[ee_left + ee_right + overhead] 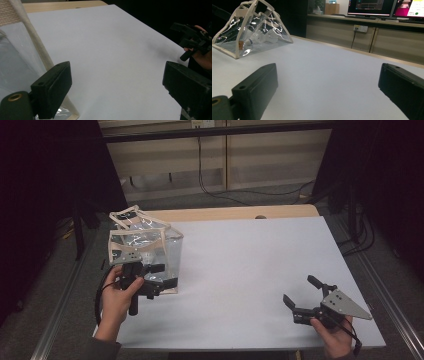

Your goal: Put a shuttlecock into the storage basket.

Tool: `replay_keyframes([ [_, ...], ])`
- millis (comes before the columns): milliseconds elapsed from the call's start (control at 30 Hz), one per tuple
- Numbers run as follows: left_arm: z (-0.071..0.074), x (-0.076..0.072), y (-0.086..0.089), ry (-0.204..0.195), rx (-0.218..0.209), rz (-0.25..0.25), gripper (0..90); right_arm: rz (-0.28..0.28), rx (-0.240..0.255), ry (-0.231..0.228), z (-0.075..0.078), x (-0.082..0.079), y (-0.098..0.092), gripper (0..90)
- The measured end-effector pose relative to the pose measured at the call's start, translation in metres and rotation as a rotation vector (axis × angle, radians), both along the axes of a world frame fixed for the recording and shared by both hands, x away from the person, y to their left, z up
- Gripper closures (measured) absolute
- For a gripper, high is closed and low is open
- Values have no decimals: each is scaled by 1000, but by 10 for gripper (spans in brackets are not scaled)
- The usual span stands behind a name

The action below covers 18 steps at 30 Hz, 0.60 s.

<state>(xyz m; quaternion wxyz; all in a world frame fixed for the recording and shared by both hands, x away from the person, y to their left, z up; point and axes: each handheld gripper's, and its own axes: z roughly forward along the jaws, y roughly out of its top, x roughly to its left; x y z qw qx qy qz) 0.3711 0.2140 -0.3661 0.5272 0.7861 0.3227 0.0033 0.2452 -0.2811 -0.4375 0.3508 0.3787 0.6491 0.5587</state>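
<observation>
In the high view, the left gripper [150,277] at lower left sits in front of the clear bag [145,245], hiding the bag's near lower wall; whether the jaws touch it cannot be told. In the left gripper view the bag is cut off by the left edge. In the right gripper view, at upper left, small white things inside the bag [253,32] are too blurred by glare to identify. The monitors [384,7] are cropped by the top edge.
</observation>
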Motion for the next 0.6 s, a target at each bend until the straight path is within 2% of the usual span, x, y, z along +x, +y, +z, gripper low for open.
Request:
replay_keyframes([
  [600, -9, -5, 1, -8, 11, -4, 88, 0, -3, -1, 0, 0, 0, 24],
])
